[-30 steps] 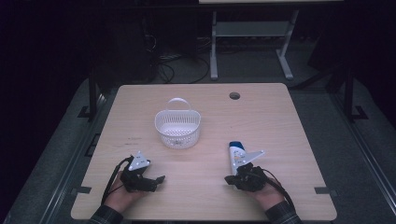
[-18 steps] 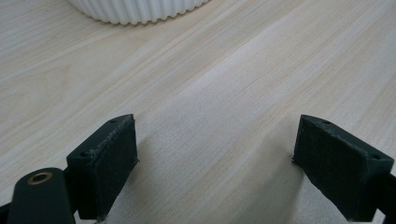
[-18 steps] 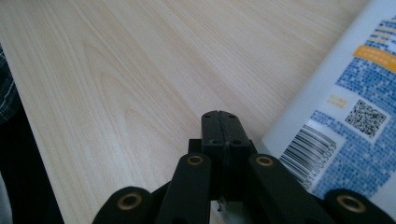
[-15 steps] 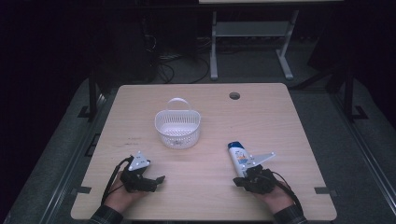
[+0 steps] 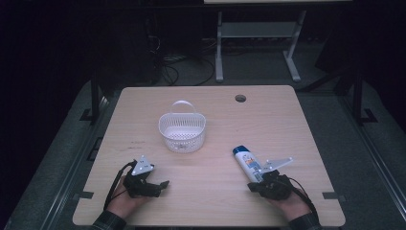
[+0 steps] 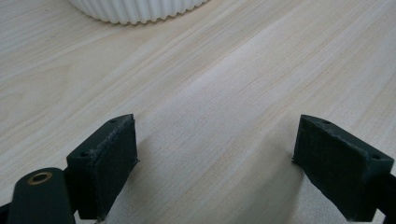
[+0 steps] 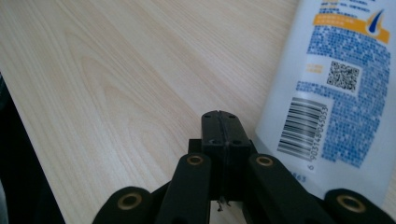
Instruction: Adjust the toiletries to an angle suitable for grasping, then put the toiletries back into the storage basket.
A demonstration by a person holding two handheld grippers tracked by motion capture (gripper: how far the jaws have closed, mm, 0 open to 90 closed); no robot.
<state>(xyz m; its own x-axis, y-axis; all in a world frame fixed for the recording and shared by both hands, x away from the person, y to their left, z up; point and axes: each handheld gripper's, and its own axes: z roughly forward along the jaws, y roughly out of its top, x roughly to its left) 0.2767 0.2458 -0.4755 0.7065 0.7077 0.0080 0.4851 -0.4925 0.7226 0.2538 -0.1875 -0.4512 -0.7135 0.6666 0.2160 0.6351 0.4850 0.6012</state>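
Note:
A white and blue bottle (image 5: 246, 163) lies flat on the wooden table (image 5: 287, 120), cap end pointing away from me. My right gripper (image 5: 251, 186) rests at the bottle's near end with its jaws pressed together on nothing. In the right gripper view the bottle's barcoded label (image 7: 336, 79) lies just right of the right gripper (image 7: 222, 135). My left gripper (image 5: 164, 185) sits at the front left with its jaws spread wide. The left gripper (image 6: 215, 158) has only bare wood between its jaws. A white ribbed basket (image 5: 182, 129) with a handle stands mid-table, and the basket's base (image 6: 140, 9) is ahead of the left gripper.
A round cable hole (image 5: 240, 98) is near the table's far edge. The table's front edge (image 7: 18, 154) runs close to the right gripper. Dark floor, cables and a metal stand (image 5: 258, 33) lie beyond the table.
My right hand and gripper have shifted a little to the right and toward the front edge. The bottle lies about where it was. The left gripper has not moved.

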